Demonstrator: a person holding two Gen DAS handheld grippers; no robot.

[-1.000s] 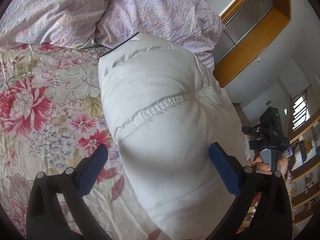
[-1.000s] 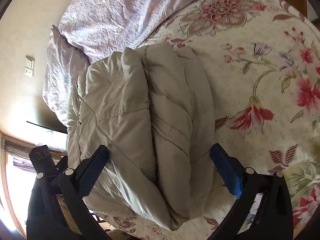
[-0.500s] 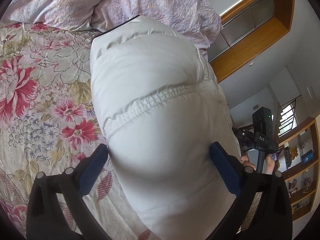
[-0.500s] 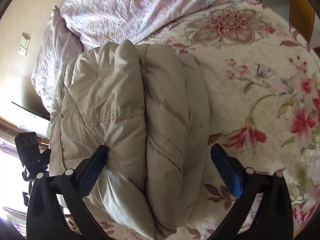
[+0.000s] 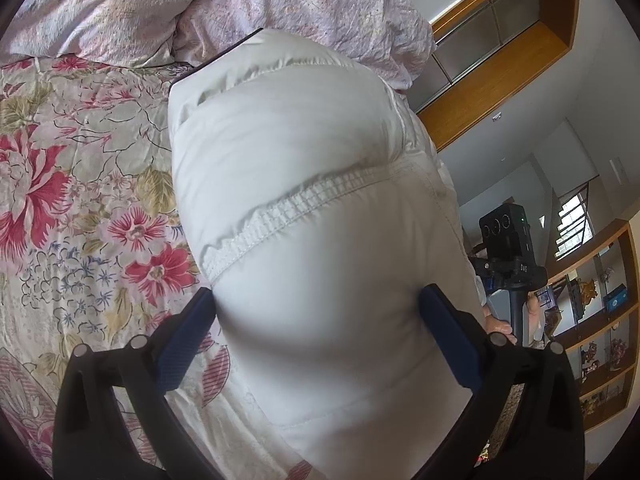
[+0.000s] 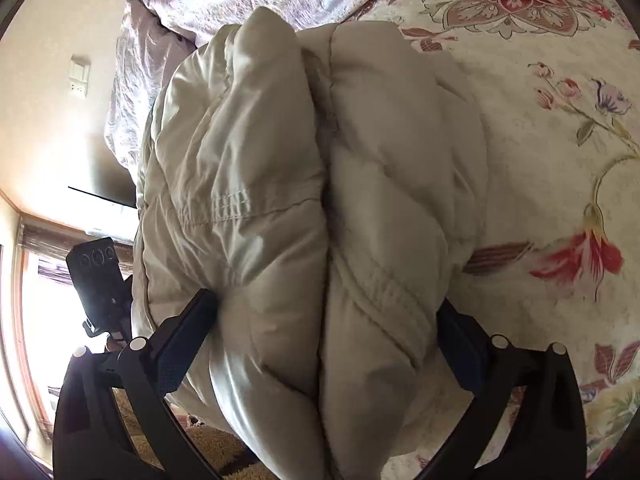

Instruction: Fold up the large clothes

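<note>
A puffy off-white quilted jacket lies folded into a thick bundle on the floral bed cover. My left gripper is open, and the bundle's near end bulges between its blue pads, touching both. From the opposite side, my right gripper is also open around the same jacket, its two folded layers pressing against both fingers. The right gripper and a hand show past the jacket in the left wrist view. The left gripper shows at the left edge of the right wrist view.
Lilac crumpled pillows lie at the head of the bed behind the jacket. A wooden wardrobe frame and wooden shelves stand beyond the bed. A wall switch and a bright window lie on the other side.
Both grippers have moved in closer over the jacket bundle. It now fills the gap between each pair of fingers and touches the pads. The finger spacing looks unchanged.
</note>
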